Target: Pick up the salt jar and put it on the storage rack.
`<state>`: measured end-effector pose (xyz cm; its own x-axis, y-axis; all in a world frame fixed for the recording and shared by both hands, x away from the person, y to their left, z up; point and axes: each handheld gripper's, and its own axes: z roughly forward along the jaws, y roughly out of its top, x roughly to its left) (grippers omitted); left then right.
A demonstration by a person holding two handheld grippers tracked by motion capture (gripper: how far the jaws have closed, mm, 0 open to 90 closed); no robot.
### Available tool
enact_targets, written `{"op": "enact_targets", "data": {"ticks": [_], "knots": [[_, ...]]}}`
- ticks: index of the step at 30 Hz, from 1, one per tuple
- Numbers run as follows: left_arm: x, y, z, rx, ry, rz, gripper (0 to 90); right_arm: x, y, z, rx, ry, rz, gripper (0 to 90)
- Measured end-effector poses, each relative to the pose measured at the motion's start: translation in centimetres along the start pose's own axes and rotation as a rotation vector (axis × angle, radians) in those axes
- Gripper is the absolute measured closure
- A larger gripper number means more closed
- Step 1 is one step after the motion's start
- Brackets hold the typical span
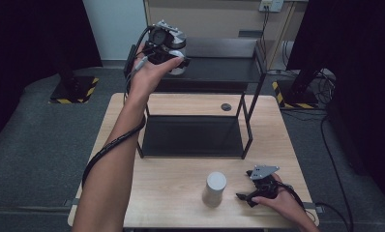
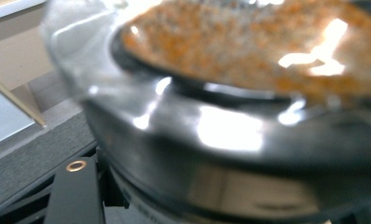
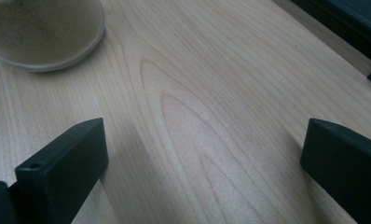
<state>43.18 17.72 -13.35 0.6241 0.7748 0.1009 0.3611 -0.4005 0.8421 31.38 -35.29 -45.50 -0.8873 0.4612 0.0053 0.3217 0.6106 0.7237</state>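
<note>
Table [image 1: 181, 193] of pale wood grain takes up the lower middle of the high view, standing on grey carpet. On its far half stands a black metal two-tier rack [image 1: 200, 125], the lower shelf dark and glossy, the upper shelf level with the raised left hand [image 1: 149, 72]. The person's left forearm reaches from the bottom edge up and across the table to that upper shelf.

The left gripper [image 1: 178, 60] is held at the near left corner of the upper shelf, with a black cable running back along the arm. It is clamped on a clear glass jar with a whitish body [image 1: 178, 65], which sits at the shelf's edge; whether its base rests on the shelf cannot be told. In the left gripper view the jar [image 2: 230, 121] is pressed close to the camera, blurred, with orange-speckled grains seen through its shiny wall.

On the near part of the table a pale grey cylindrical container [image 1: 214, 188] stands upright, apart from both hands. Just to its right the right gripper [image 1: 246, 197] lies low on the tabletop in the person's right hand [image 1: 282, 200], a grey three-cornered plate on top. In the right gripper view its black jaws stand wide apart over bare wood with nothing between them, and the container's round rim [image 3: 48, 37] shows at upper left.
</note>
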Motion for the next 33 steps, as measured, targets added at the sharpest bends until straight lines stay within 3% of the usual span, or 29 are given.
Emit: {"op": "enact_targets", "data": {"ticks": [4, 5, 21, 33], "knots": [[0.3, -0.3, 0.7, -0.009, -0.004, -0.008, 29.8, 0.0, 0.0, 0.0, 0.000, 0.000, 0.000, 1.7], [0.2, -0.1, 0.9, 0.005, 0.007, -0.029, 29.8, 0.0, 0.0, 0.0, 0.000, 0.000, -0.001, 1.7], [0.6, -0.2, 1.9, 0.028, 0.011, -0.040, 29.8, 0.0, 0.0, 0.0, 0.000, 0.000, 0.000, 1.7], [1.6, -0.9, 2.0, 0.009, -0.019, -0.072, 29.7, 0.0, 0.0, 0.0, 0.000, 0.001, 0.000, 1.7]]}}
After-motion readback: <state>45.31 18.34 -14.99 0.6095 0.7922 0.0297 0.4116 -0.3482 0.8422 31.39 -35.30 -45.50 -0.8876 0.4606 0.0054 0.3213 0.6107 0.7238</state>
